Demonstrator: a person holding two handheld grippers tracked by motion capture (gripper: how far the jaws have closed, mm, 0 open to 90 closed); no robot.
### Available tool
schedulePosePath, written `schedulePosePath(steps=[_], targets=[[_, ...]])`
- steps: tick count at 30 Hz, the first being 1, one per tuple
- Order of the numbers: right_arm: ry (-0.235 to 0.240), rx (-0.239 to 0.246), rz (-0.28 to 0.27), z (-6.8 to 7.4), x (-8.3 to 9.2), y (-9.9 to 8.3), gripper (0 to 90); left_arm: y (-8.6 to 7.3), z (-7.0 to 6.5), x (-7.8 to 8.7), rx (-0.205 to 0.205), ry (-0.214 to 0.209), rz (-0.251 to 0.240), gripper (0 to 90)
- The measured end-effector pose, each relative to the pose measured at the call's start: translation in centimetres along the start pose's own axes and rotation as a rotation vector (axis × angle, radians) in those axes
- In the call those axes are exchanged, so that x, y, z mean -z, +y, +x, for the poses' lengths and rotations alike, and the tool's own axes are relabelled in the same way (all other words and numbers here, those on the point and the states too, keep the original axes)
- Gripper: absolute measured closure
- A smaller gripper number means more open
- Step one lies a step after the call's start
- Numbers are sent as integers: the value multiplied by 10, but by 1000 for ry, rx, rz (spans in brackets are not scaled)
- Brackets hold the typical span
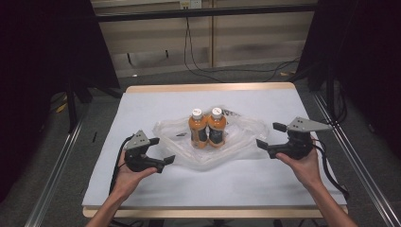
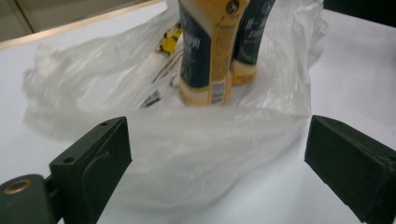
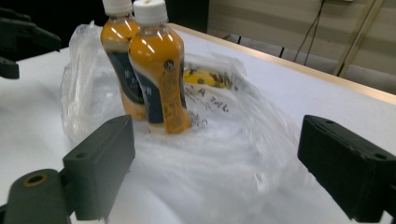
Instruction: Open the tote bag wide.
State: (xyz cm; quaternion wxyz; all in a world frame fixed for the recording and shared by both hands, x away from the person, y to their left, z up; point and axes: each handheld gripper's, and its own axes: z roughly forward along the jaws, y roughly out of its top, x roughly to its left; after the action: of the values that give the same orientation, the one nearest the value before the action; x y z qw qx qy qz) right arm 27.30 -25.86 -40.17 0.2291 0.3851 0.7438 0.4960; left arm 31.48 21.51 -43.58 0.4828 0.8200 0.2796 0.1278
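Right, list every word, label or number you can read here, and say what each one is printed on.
No text can be read for certain.
Dark labels on the two orange-juice plastic bottles with white caps: pale characters, too blurred to read.
Barcode panel low on the nearer bottle: digits too small.
Black print and a yellow mark on the crumpled clear plastic bag: letters show, unreadable.

Two orange bottles (image 1: pixel 207 127) — one clear plastic bag (image 1: pixel 246 137) — two claws.

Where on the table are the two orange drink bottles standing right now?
In the high view the two orange drink bottles stand upright, side by side, mid-table on the clear plastic bag, between the left gripper and right gripper.
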Motion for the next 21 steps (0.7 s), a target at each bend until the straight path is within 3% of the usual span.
schedulePosePath(steps=[2,4,10,12,21], targets=[[-8,-6,9,2,9,-7,105,-5,1,6,21,8,-8,54],[-30,-5,30,5,16,-15,99,-9,0,12,33,46,-12,56],[-30,-43,64,13,36,-34,88,-22,-3,29,55,52,-6,43],[-53,-57,48,16,45,-40,88,-26,-4,34,41,49,-6,37],[-130,-85,28,26,71,-71,123,-47,-13,57,77,74,-37,25]])
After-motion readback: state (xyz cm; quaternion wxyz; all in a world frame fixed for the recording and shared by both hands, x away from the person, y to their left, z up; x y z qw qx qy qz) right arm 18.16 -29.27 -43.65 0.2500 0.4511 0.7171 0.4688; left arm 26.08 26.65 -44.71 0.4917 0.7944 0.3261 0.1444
